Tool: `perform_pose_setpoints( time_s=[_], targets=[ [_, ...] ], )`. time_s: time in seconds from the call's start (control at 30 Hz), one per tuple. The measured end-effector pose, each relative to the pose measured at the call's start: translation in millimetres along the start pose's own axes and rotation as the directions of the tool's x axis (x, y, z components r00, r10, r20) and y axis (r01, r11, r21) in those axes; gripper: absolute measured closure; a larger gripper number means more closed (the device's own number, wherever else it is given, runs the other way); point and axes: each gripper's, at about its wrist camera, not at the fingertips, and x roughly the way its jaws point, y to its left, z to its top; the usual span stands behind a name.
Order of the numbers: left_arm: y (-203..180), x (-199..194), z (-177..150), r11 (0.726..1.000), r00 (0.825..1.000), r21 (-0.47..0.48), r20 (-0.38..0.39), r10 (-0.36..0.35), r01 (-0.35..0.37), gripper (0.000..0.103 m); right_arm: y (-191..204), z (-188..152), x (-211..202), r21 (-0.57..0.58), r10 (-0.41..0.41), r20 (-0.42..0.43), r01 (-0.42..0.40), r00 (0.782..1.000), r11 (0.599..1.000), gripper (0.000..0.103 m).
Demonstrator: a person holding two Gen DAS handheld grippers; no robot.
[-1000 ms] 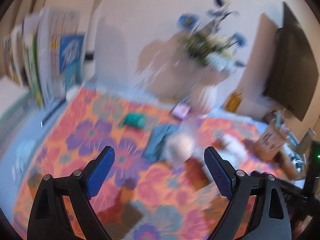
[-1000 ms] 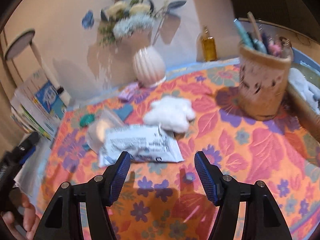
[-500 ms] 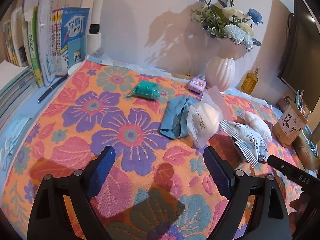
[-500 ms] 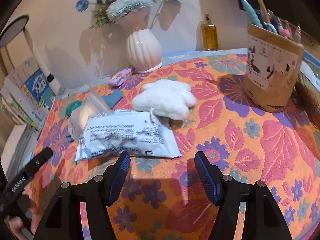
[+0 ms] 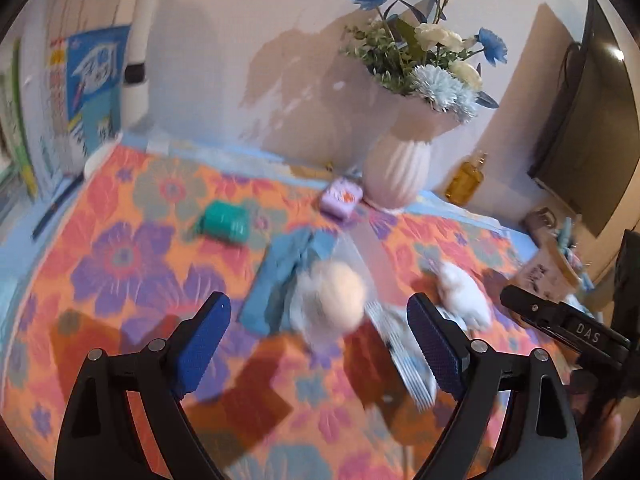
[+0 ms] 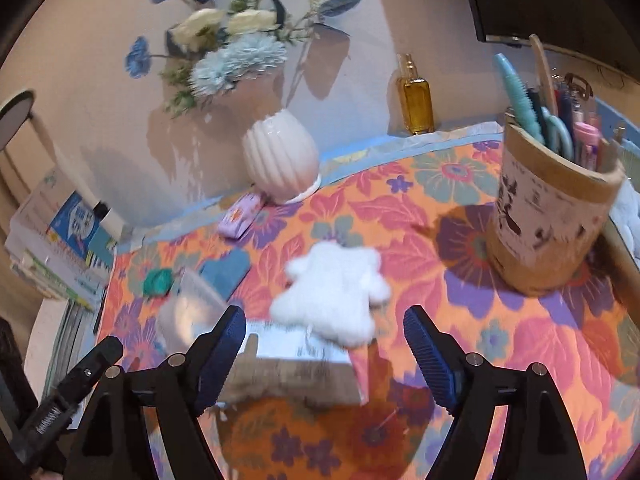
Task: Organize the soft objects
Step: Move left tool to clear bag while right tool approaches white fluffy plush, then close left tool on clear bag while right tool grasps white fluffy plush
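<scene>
**Sorting barely begun: soft items still loose on the bench**

Both tongs are empty. The left tongs (image 5: 318, 334) stand wide apart with nothing between the pads, hanging above the flowered cloth (image 5: 132, 264). The right tongs (image 6: 325, 338) are opening, and nothing is gripped; they hover over the printed white packet (image 6: 294, 354) and the white plush toy (image 6: 334, 294), which lies just beyond the packet and appears to touch its far edge.

Items awaiting handling, all loose on the cloth:
- a pale round puff in a clear bag (image 5: 340, 294), resting against a blue cloth (image 5: 280, 276);
- a green pouch (image 5: 224, 222), set apart toward the books (image 6: 60, 248);
- a small lilac packet (image 5: 342, 196), just beside the ribbed vase (image 5: 396, 172).

At the right edge, behind the pen holder (image 6: 548, 216), something white and fluffy (image 6: 628, 208) lies in what may be a basket; it is too cropped to confirm.

Judgement: at most one item may be stowed. The rest of the gathering is outstanding, with the plush toy or printed packet the likeliest next pick for the right tongs.
</scene>
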Motion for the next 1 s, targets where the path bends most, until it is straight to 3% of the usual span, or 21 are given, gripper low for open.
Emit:
perform_pose_setpoints(
  time_s=[0.3,0.33,0.37,0.47,0.53,0.67,0.77,0.87,1.0],
  targets=[
    [-2,61,0,1.000,0.999,0.027,-0.051,-0.010,0.011,0.016,-13,9,59,0.043,0.001,-0.085,0.003,0.996,0.999,0.023],
    [-4,66,-2,0.999,0.998,0.033,-0.064,-0.006,0.008,0.018,-14,8,64,0.043,0.012,-0.095,-0.008,0.995,0.999,0.023],
    [-5,70,-4,0.999,0.997,0.037,-0.082,-0.006,0.009,0.029,-13,7,68,0.045,0.025,-0.101,-0.021,0.995,0.999,0.023],
    [-7,71,-4,0.999,0.996,0.045,-0.083,-0.013,0.017,0.032,-12,4,76,0.044,0.035,-0.095,-0.031,0.995,0.999,0.023],
    [-6,72,-4,0.999,0.996,0.039,-0.089,-0.031,0.034,0.045,-9,2,76,0.026,0.020,-0.072,-0.018,0.997,1.000,0.023],
    [-10,70,-5,0.997,0.996,0.054,-0.081,-0.046,0.050,0.063,-4,1,77,0.000,0.020,-0.064,-0.020,0.998,1.000,0.057],
    [-10,64,-5,0.998,0.999,0.054,-0.036,-0.021,0.023,0.065,2,-1,76,-0.031,0.007,-0.050,-0.008,0.999,0.999,0.062],
    [-2,55,-3,0.999,0.999,0.016,0.011,-0.043,0.043,0.066,1,0,68,-0.033,0.023,-0.016,-0.024,1.000,0.999,0.064],
    [-3,45,2,0.999,0.998,0.008,0.046,-0.043,0.043,0.067,-9,5,41,0.002,0.057,0.071,-0.057,0.996,0.998,0.064]
  ],
)
